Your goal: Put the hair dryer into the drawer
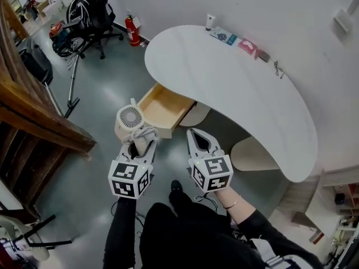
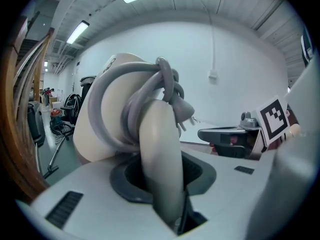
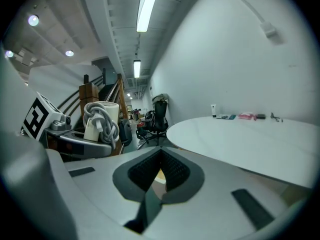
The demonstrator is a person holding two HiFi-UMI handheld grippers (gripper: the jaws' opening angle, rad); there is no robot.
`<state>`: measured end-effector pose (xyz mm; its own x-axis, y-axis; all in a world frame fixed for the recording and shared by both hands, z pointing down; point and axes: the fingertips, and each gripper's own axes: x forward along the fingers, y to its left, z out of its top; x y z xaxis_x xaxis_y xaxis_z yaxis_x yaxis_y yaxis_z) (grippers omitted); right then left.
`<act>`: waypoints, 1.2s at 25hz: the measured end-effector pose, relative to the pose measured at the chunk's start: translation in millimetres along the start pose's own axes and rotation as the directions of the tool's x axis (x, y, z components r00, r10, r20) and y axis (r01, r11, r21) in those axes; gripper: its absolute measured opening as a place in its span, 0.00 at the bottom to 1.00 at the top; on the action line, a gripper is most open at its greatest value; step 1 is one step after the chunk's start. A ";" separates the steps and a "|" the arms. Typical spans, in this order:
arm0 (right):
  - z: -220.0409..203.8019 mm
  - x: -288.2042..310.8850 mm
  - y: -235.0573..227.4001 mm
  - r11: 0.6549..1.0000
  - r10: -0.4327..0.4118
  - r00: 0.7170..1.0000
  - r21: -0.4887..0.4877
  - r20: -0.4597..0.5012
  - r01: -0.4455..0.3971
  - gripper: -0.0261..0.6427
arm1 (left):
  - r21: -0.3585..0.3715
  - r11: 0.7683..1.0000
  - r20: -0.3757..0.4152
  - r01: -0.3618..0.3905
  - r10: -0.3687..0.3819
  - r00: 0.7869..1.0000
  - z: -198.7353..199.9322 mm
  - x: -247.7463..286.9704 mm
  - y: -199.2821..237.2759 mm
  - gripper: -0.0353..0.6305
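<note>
My left gripper point(image 1: 139, 144) is shut on the handle of a cream hair dryer point(image 1: 132, 120) with a grey cord wound round it. In the left gripper view the handle point(image 2: 161, 154) stands upright between the jaws, the round body behind it. The dryer hangs just left of the front of an open wooden drawer point(image 1: 163, 107), which juts out from under the white table point(image 1: 235, 88). My right gripper point(image 1: 197, 139) is beside it on the right, shut and empty, pointing at the table edge. The right gripper view shows its closed jaws point(image 3: 157, 176) and the hair dryer point(image 3: 100, 119) at left.
A wooden stair rail point(image 1: 33, 111) runs along the left. An office chair point(image 1: 92, 15) and a red fire extinguisher point(image 1: 133, 31) stand on the floor at the back. A tube point(image 1: 210, 21) and small packets point(image 1: 248, 47) lie at the table's far edge.
</note>
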<state>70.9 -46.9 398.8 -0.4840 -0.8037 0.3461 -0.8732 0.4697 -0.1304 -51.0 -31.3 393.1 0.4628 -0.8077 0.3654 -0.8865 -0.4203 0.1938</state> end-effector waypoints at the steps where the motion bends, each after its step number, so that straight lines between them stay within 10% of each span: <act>1: 0.6 1.9 -2.5 1.000 -0.002 1.000 0.001 -0.001 0.002 0.04 | 0.005 1.000 -0.003 0.002 -0.002 1.000 1.3 3.9 0.7 0.23; 19: 7.2 33.5 -31.9 0.992 -0.124 0.992 0.033 -0.027 0.125 0.04 | 0.106 0.984 -0.066 0.141 -0.134 0.989 23.5 72.7 22.3 0.23; 30: 5.2 79.1 -30.7 0.949 -0.291 0.953 0.103 -0.081 0.299 0.04 | 0.181 0.920 -0.190 0.349 -0.315 0.930 26.4 119.0 59.9 0.23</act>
<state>59.1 -126.9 425.4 -0.2021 -0.8733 0.4432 -0.9790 0.1675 -0.1163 -49.2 -163.5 424.2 0.7102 -0.5399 0.4519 -0.6543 -0.7431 0.1405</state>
